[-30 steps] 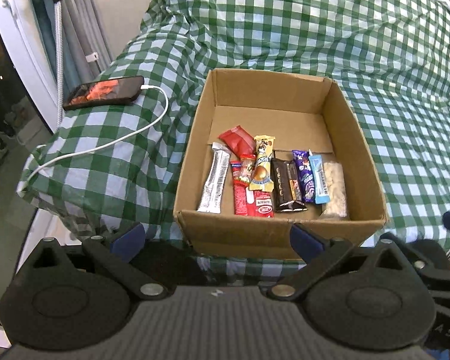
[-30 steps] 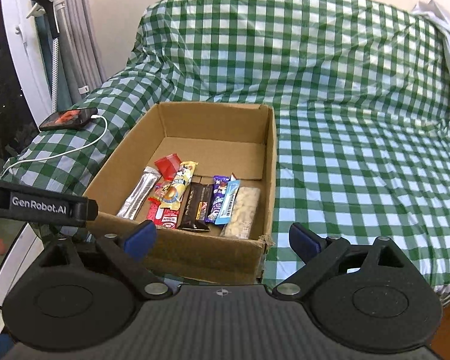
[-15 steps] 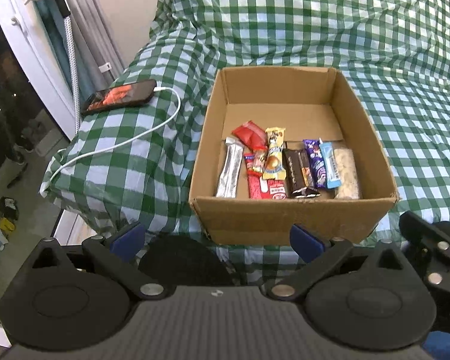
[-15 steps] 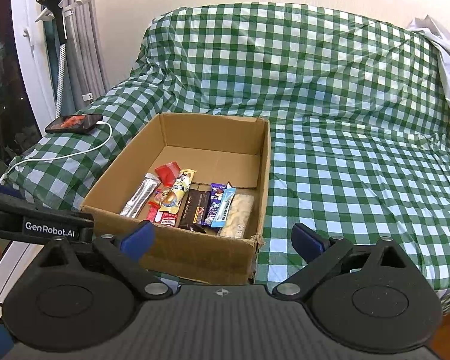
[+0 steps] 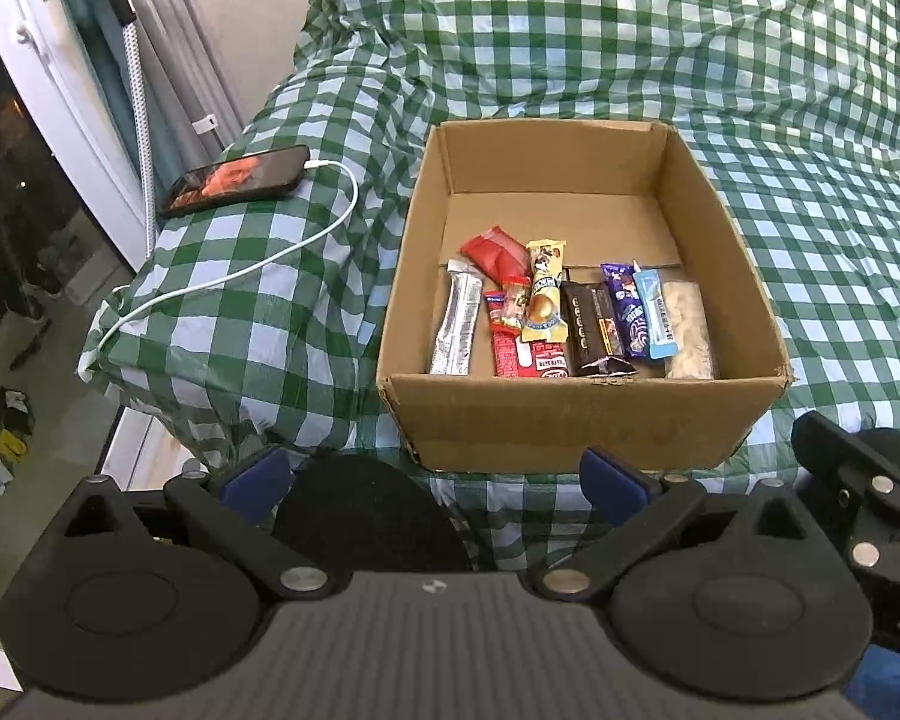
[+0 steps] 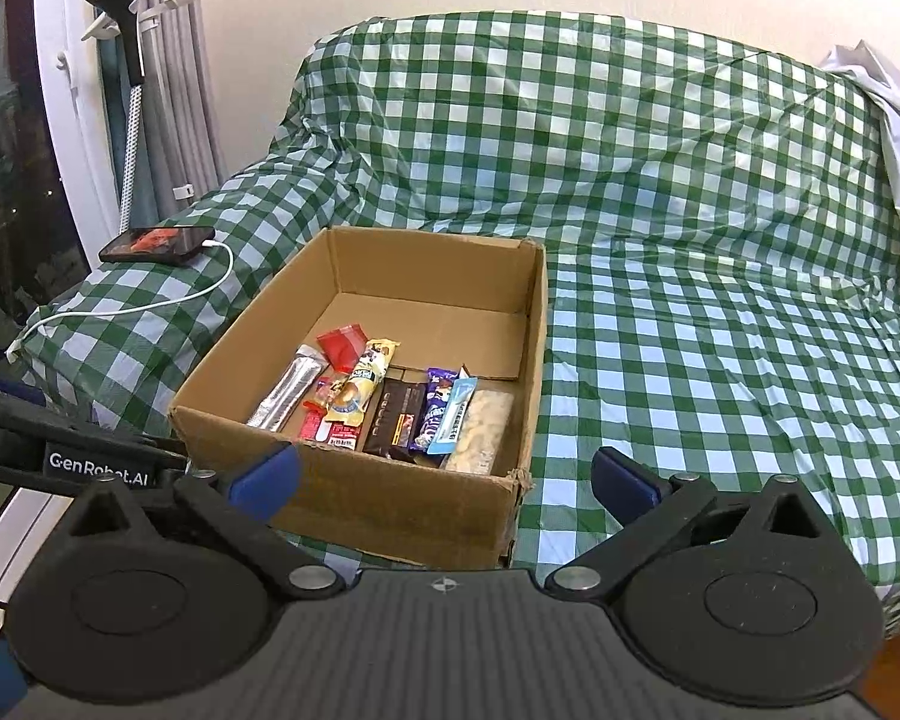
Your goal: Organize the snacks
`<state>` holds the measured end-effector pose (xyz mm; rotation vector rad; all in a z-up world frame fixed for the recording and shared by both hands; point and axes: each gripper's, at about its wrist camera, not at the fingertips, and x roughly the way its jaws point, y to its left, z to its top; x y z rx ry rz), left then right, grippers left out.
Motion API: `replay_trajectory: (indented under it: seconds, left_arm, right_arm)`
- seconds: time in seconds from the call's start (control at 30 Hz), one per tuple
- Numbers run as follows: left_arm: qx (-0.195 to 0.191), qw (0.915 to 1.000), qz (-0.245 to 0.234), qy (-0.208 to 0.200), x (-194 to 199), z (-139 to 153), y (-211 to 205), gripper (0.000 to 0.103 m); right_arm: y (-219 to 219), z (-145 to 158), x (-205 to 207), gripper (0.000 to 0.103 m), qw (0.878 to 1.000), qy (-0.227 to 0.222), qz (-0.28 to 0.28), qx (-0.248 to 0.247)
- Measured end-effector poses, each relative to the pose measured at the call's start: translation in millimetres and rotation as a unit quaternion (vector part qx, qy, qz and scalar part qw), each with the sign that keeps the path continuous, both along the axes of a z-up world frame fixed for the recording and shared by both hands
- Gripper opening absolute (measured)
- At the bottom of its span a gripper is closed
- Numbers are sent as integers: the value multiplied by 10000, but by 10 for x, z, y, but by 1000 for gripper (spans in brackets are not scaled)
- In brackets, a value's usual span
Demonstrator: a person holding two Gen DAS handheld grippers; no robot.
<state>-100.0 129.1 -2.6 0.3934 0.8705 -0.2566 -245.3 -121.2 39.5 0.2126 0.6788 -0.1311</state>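
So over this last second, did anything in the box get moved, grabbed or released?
No. The right tongs are opening, with nothing between them; the left tongs stand open and empty too. Both views have drawn back a little from the cardboard box. The snacks lie in the same row along its near wall, and the phone stays on the checked cover.

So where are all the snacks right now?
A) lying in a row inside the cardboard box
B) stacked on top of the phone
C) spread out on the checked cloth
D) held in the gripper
A: the snacks lie side by side on the floor of the open cardboard box, at its near end; nothing is in either gripper.
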Motion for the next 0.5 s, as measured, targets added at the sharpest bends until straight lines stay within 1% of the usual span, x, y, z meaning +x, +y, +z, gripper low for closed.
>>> replay_trajectory:
  seconds: [0.5]
  left_arm:
    - [42,10000,11,43,14,-9,3,103]
  right_arm:
    - [4,2,7,102,10000,4,2,-4]
